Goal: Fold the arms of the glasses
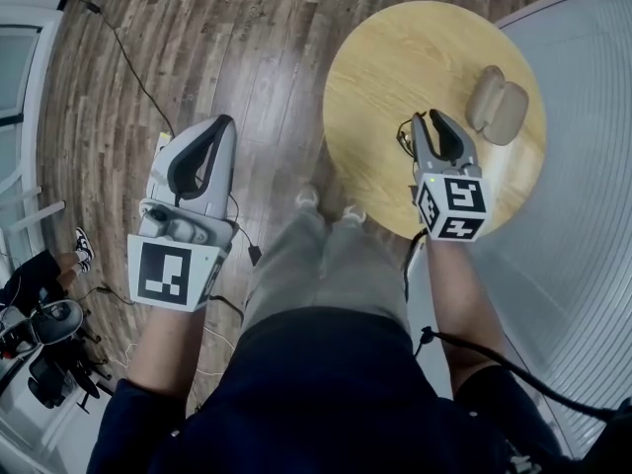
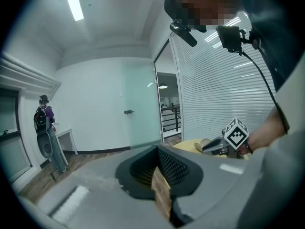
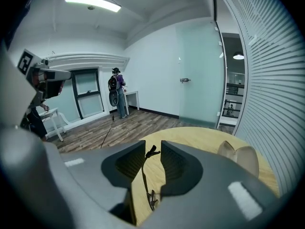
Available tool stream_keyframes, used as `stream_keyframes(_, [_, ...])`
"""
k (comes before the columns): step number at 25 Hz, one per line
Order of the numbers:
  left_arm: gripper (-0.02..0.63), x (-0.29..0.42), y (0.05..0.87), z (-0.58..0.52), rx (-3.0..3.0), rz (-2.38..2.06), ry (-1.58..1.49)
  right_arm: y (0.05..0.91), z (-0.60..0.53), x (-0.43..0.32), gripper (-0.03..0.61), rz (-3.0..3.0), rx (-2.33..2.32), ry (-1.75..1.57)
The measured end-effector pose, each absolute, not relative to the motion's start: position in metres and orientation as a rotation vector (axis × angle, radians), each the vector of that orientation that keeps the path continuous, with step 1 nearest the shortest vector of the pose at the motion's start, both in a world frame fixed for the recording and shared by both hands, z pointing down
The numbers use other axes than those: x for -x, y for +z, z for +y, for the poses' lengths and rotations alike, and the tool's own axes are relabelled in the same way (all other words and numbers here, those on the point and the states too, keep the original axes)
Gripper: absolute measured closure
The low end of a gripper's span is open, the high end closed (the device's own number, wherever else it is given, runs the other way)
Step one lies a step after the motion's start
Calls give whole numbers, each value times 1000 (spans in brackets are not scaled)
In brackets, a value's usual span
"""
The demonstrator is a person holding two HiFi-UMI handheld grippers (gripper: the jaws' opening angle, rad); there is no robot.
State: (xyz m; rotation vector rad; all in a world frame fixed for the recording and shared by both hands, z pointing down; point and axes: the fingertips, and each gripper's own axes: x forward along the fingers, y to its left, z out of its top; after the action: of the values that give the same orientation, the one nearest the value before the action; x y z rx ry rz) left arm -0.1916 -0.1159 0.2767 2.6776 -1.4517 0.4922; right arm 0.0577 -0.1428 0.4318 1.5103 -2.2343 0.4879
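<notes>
1. Brown wood-plank floor (image 1: pixel 197 47): lies under the left gripper.
2. Round light-wood table (image 1: pixel 395 67): lies beneath and ahead of the right gripper.
3. Left gripper (image 1: pixel 225 121), grey with black pads: held off the table to the side of the right gripper. Its jaws are pressed together at the tips with nothing between them.
4. Right gripper (image 3: pixel 152 144), same make: held over the near part of the table. Its jaws are spread and not pressing on anything.
5. Beige hinged glasses case (image 1: pixel 497 105), lying open: on the table, ahead and to the right of the right gripper.
6. Thin dark-framed glasses (image 3: pixel 144 178): on the table under the right gripper. One slim arm runs along the gap between the jaws, its curved tip just past the fingertips.
</notes>
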Motion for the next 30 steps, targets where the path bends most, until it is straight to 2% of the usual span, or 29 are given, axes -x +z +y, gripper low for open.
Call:
stream_keyframes(12, [612,190,272,-124,-2668,-1462,460,435,-146,-57,505,-2217,-1505,501])
stream_keyframes(30, [612,180,270,-114,-2686,-1434,467,430,-128,-68,509,-2214,-1511,491])
